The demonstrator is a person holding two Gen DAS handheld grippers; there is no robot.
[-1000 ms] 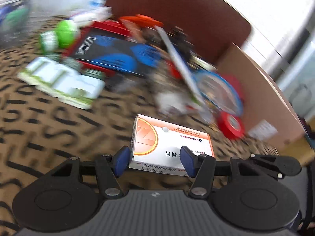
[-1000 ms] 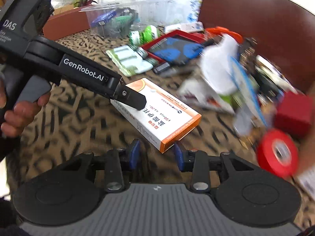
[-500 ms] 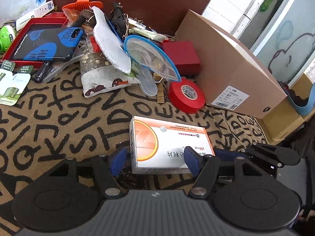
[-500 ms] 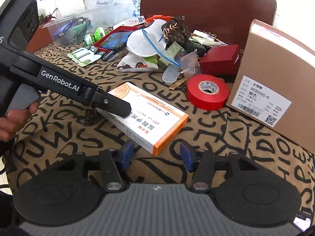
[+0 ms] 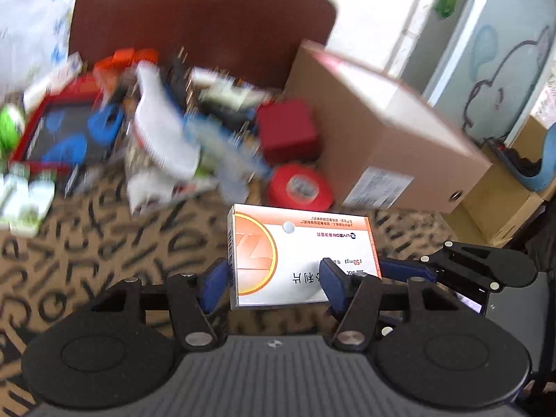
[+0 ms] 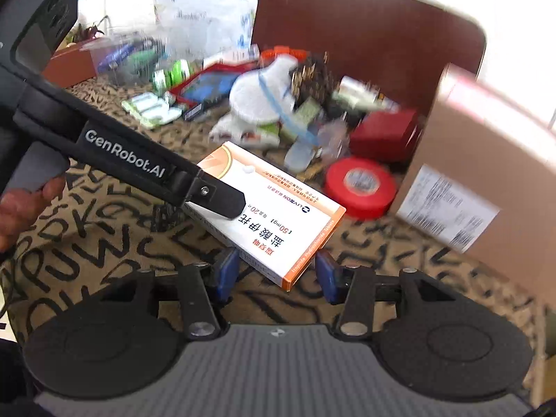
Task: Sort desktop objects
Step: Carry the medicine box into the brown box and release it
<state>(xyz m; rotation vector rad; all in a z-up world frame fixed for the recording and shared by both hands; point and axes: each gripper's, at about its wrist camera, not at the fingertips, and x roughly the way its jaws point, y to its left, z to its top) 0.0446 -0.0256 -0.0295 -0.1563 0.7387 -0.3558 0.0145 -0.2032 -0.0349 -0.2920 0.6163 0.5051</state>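
Medicine box, the white-and-orange cardboard carton (image 5: 302, 257), sits clamped between the left gripper (image 5: 274, 281) fingers, lifted above the letter-patterned tabletop (image 5: 87, 250). Right gripper (image 6: 274, 276) hangs open, its fingers astride the carton's near corner without touching. Best to keep it level, carrying it clear of the red tape roll (image 5: 300, 189) ahead. Since half a second ago, the view has swung, blurring the clutter.

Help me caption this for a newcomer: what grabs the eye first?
The orange-and-white medicine box, shut between the left gripper fingers above the letter-patterned tablecloth. The open right gripper points at its near corner. Behind sit a red tape roll and a big cardboard box.
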